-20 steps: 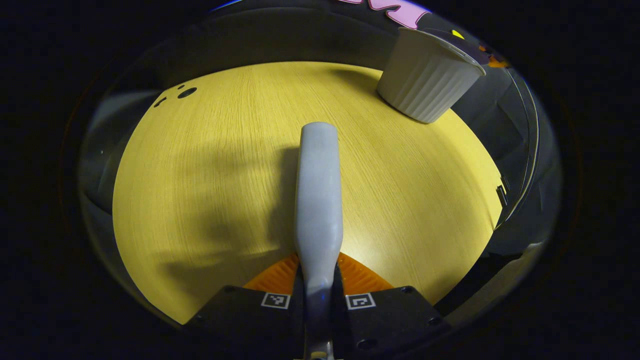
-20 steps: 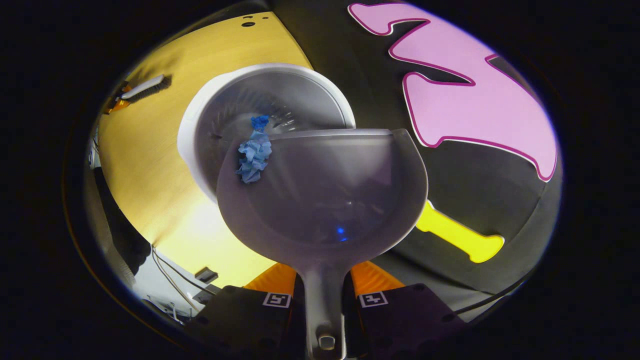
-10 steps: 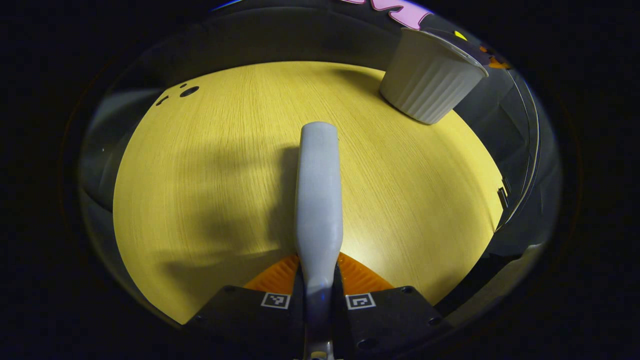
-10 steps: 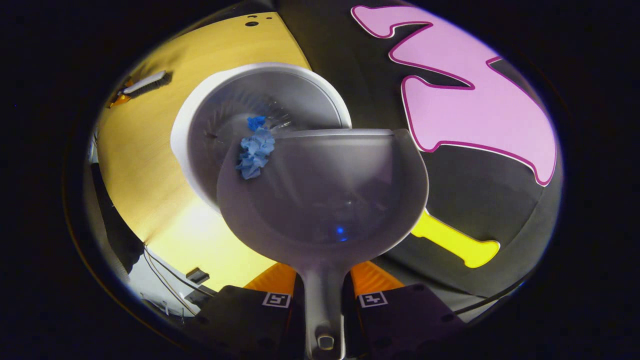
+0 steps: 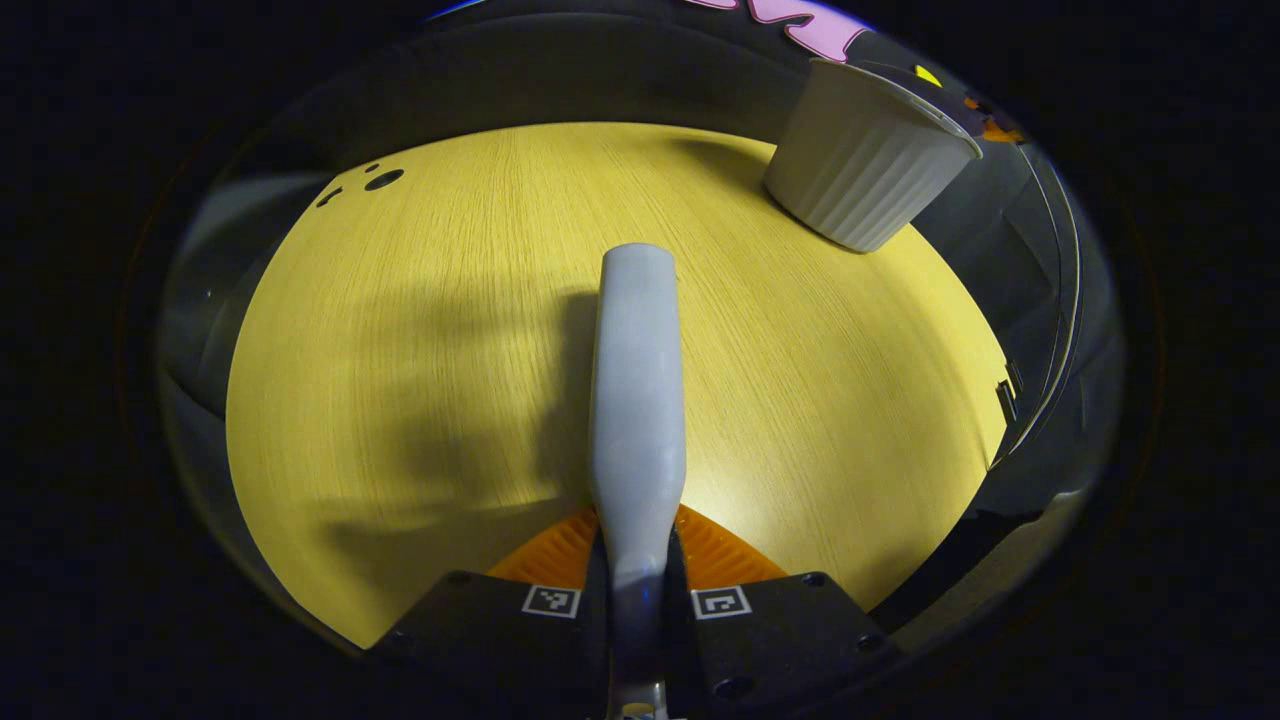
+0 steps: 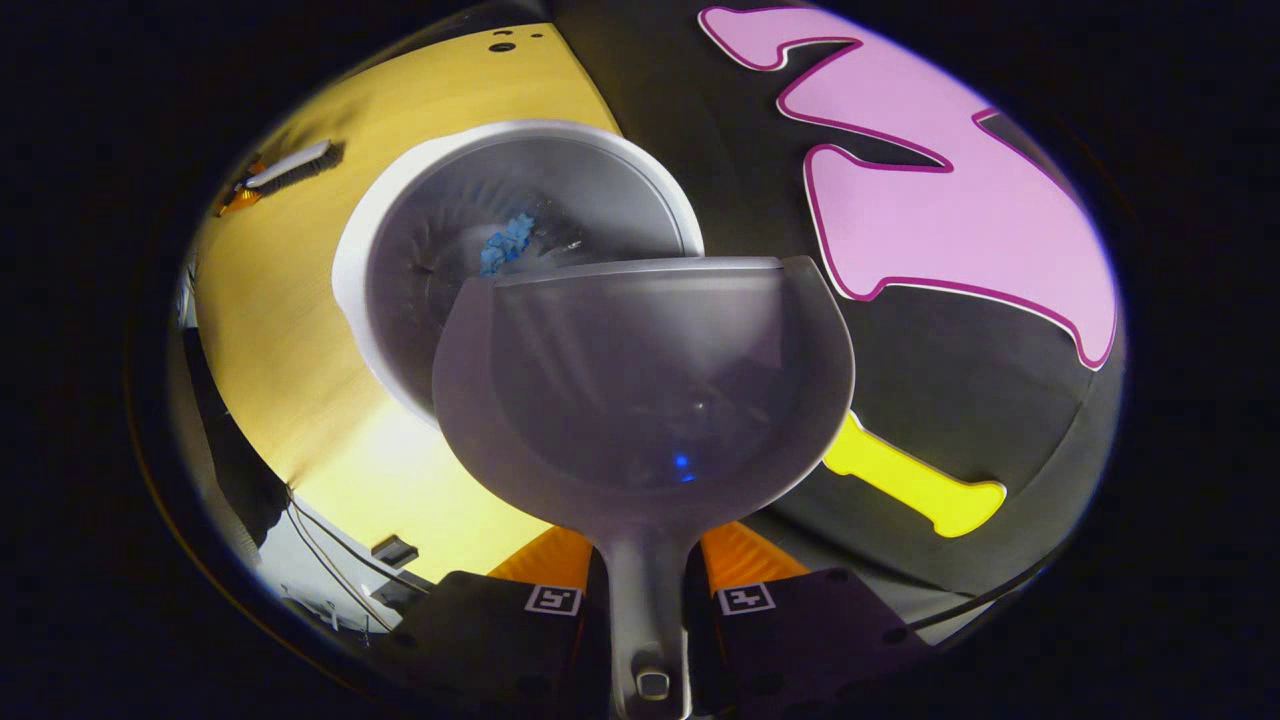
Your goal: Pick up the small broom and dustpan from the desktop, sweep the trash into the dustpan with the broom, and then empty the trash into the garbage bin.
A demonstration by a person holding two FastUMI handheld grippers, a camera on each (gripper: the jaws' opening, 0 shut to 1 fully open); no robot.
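In the left gripper view, my left gripper (image 5: 637,548) is shut on the pale grey broom (image 5: 637,400), which points forward low over the yellow desktop (image 5: 420,330). The white ribbed garbage bin (image 5: 868,155) stands at the far right of it. In the right gripper view, my right gripper (image 6: 648,562) is shut on the handle of the grey dustpan (image 6: 645,390). The pan's front lip hangs tilted over the bin (image 6: 355,260). Blue crumpled trash (image 6: 508,240) lies inside the bin. The broom (image 6: 290,168) shows far off at upper left.
Small dark holes (image 5: 383,180) mark the desktop's far left corner. The desktop's edge (image 5: 985,400) runs close on the right of the left gripper view. Cables and a small box (image 6: 395,550) lie below the table edge in the right gripper view.
The blue trash has slid off the dustpan's front lip and dropped into the bin. The dustpan has barely moved. The left gripper with the broom has drifted slightly.
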